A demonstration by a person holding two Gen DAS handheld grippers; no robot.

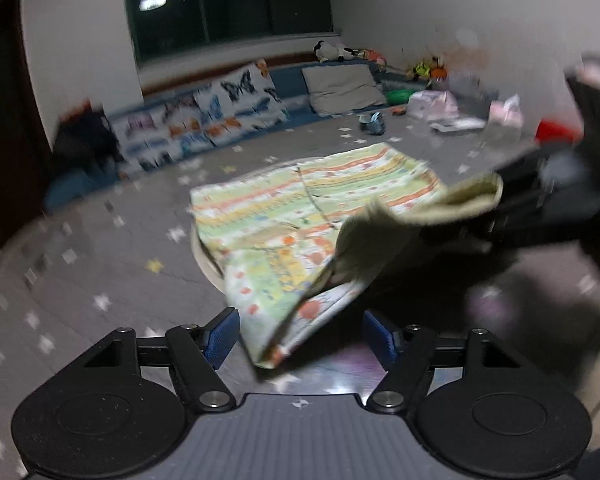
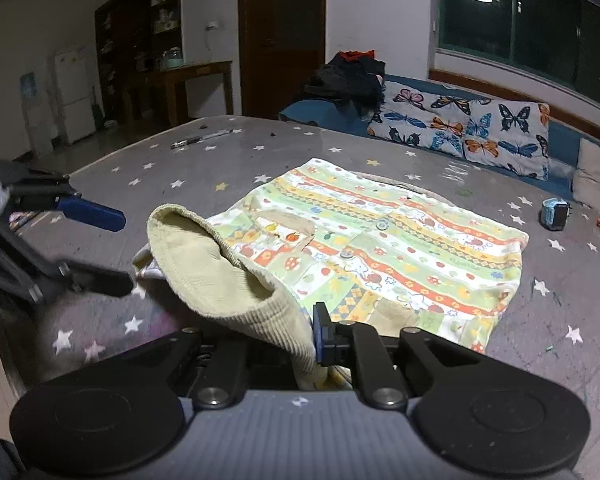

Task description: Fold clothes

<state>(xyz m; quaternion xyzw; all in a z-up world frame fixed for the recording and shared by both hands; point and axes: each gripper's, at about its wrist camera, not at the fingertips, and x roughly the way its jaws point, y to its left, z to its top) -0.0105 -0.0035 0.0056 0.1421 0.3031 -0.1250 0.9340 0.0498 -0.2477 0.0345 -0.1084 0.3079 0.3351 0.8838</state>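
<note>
The right tongs (image 2: 300, 344) are pinched narrow on the corduroy cuff (image 2: 236, 280) of the jacket's sleeve, which rises straight out of their jaws and arches away with its mouth gaping. The left tongs (image 1: 298, 338) stand wide with nothing pressed between the pads; a printed corner of the sleeve (image 1: 276, 320) hangs in the gap between the blue fingers (image 1: 220, 340) without being gripped. From the right wrist view those left tongs (image 2: 112, 248) sit just beside the cuff, on its far-left side, both fingers clear of the cloth.

Beyond both tongs the jacket (image 2: 400, 248) lies spread flat on the bed (image 2: 180, 168), printed lining up, buttons running down its middle, a corduroy edge peeking out along the far side. Further off along the bed's far edge are the butterfly cushions (image 2: 460, 124) and a dark pile of clothes (image 2: 348, 76).

By my reading the step in hand is folding the sleeve in across the body: the right side has taken charge of the cuff and the left has let go. Next the right hand should carry the cuff forward over the printed panel and lay it flat, square to the side seam, while the left tongs find a fresh hold, likely the near hem or shoulder, to keep the body from dragging along.
</note>
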